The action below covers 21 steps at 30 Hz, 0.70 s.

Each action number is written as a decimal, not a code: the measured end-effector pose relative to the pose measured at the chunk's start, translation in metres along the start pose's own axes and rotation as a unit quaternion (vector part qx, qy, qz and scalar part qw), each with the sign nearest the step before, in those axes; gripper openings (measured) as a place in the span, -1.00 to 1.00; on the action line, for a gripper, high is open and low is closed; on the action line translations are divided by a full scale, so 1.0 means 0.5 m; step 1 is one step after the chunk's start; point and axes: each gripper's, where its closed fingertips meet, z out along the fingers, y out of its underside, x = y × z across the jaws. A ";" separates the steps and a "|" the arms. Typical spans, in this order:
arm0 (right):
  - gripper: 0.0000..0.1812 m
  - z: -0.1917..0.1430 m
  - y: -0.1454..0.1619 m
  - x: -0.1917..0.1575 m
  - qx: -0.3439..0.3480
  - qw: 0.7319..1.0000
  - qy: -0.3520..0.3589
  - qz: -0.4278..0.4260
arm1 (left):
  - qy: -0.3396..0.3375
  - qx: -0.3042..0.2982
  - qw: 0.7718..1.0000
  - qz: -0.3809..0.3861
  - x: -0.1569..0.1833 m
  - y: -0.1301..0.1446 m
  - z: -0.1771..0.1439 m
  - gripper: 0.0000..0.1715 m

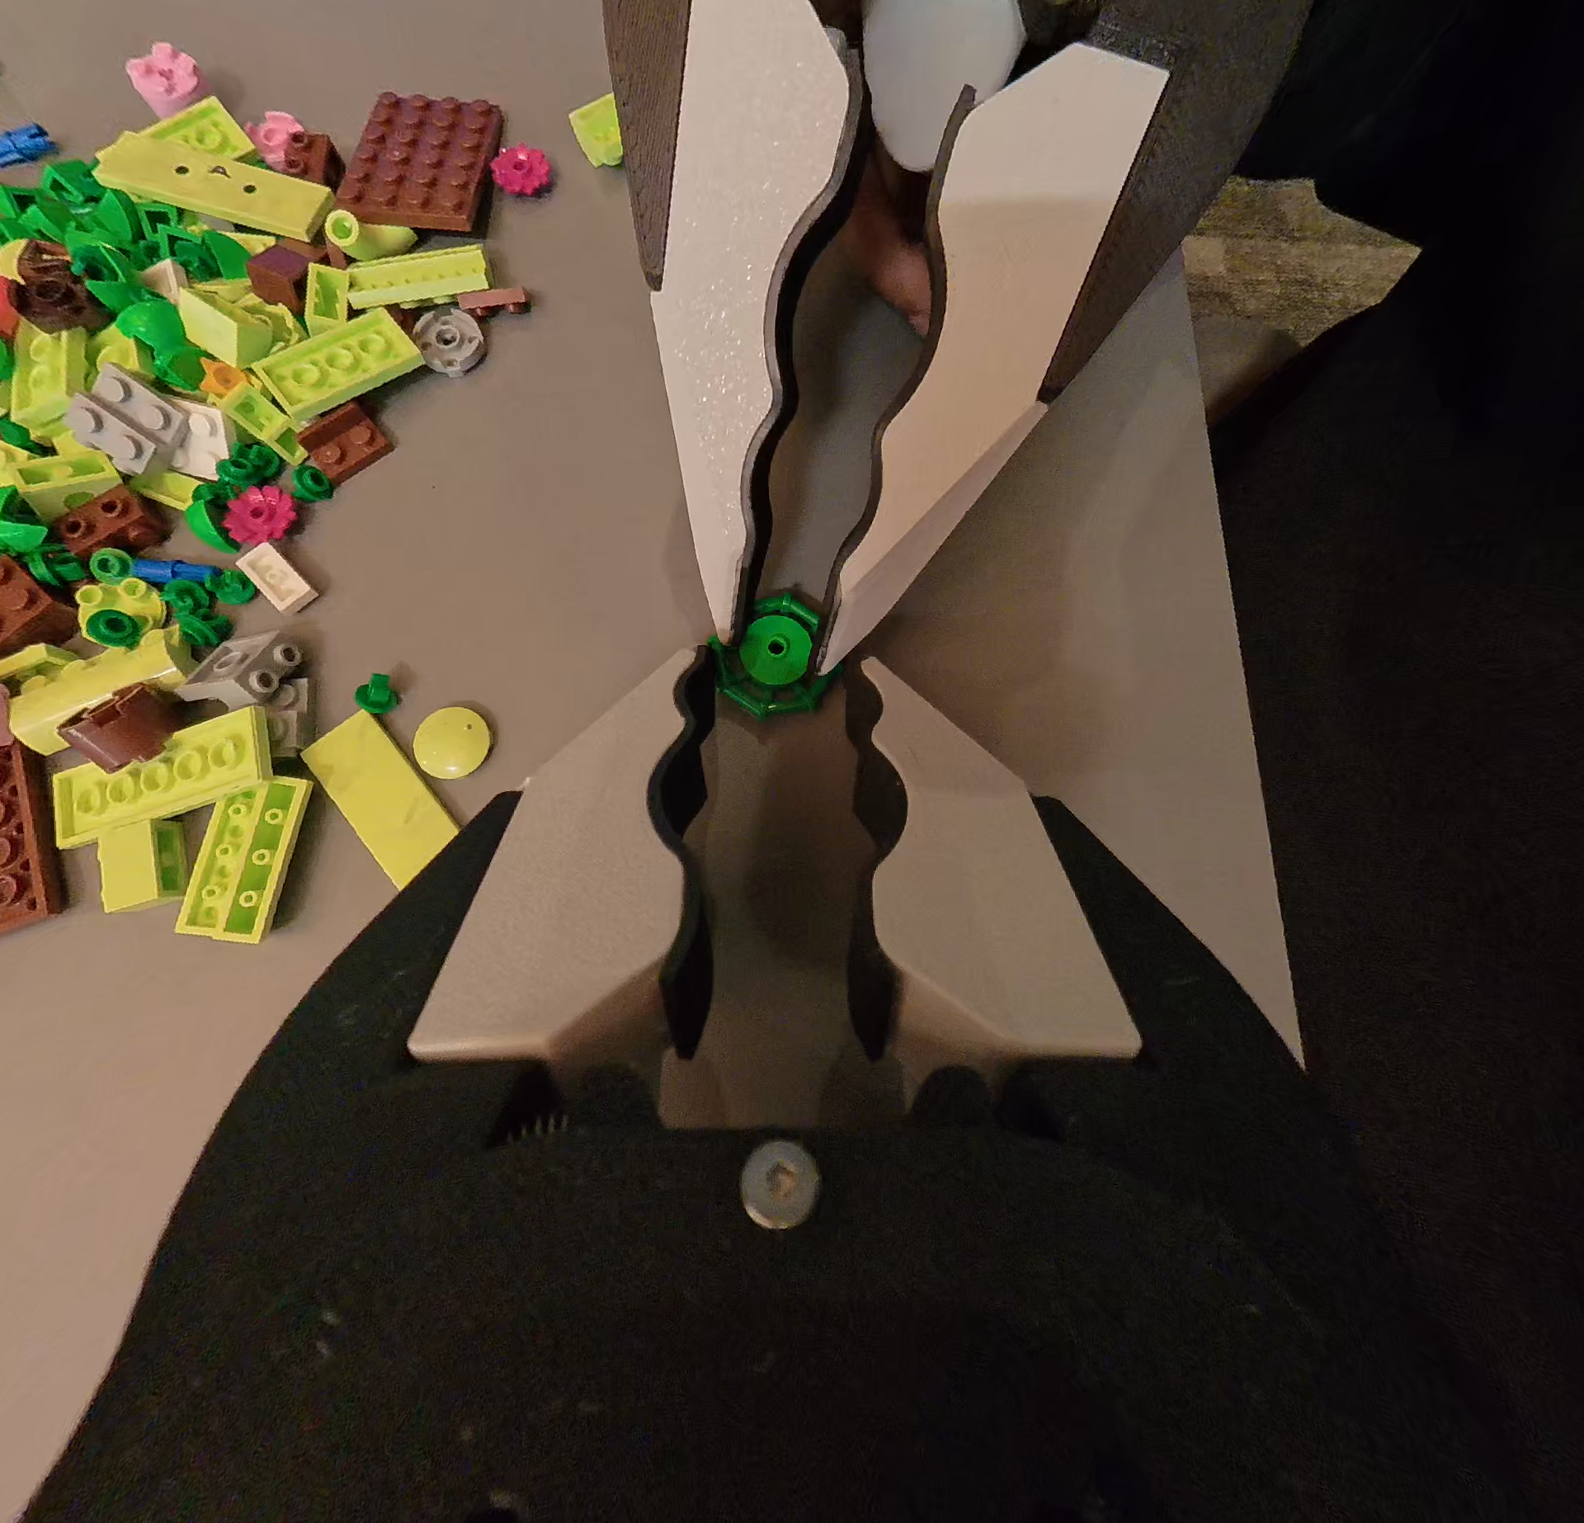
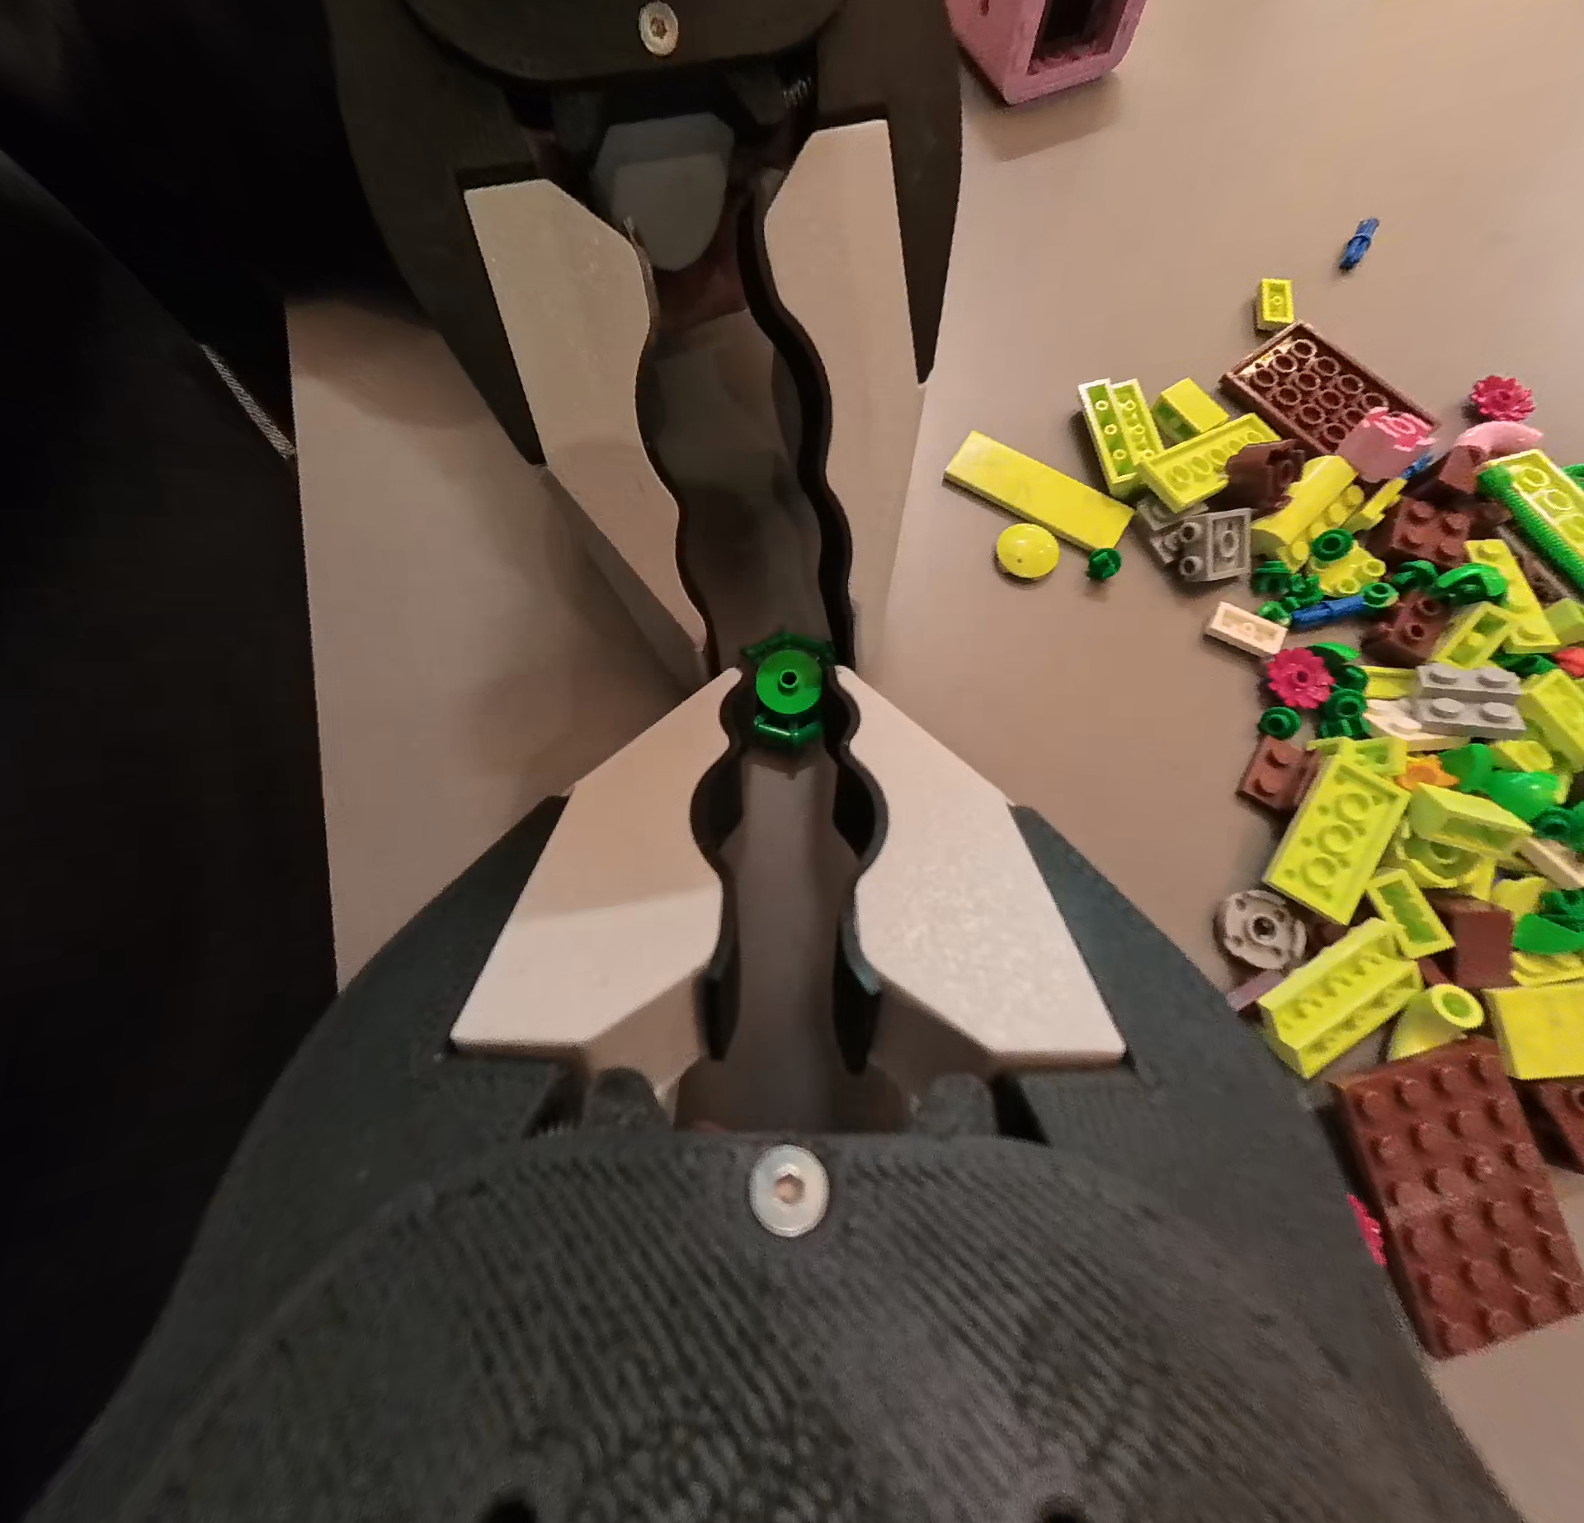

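Left hand-held gripper and right hand-held gripper meet tip to tip above the tabletop, both narrowed onto one small green round piece; uneven squeeze or pull could pop it into the brick pile.

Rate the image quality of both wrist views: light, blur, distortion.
Left wrist view: dim warm light, the green round piece sharp, the brick pile clear, wide-angle bending at edges. Right wrist view: similar dimness, the same piece slightly soft, pile blurring toward the frame edge.
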 end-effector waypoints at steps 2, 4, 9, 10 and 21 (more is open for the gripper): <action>-0.86 0.000 0.000 -0.001 -0.004 1.000 0.004 -0.002 | 0.000 0.000 1.000 0.002 0.001 0.000 0.000 -0.66; -0.86 0.001 0.000 -0.002 -0.006 1.000 0.007 0.000 | 0.001 0.000 1.000 0.002 0.001 0.000 0.000 -0.66; -0.86 0.002 0.001 -0.003 -0.027 0.999 0.017 0.006 | 0.008 0.001 1.000 -0.004 0.002 0.000 -0.001 -0.68; -0.86 0.002 0.002 -0.003 -0.029 0.999 0.017 0.008 | 0.009 0.001 1.000 -0.004 0.002 0.000 -0.001 -0.68; -0.73 -0.002 0.004 0.008 -0.052 0.997 0.048 0.010 | 0.007 -0.001 1.000 -0.001 0.003 0.001 0.001 -0.67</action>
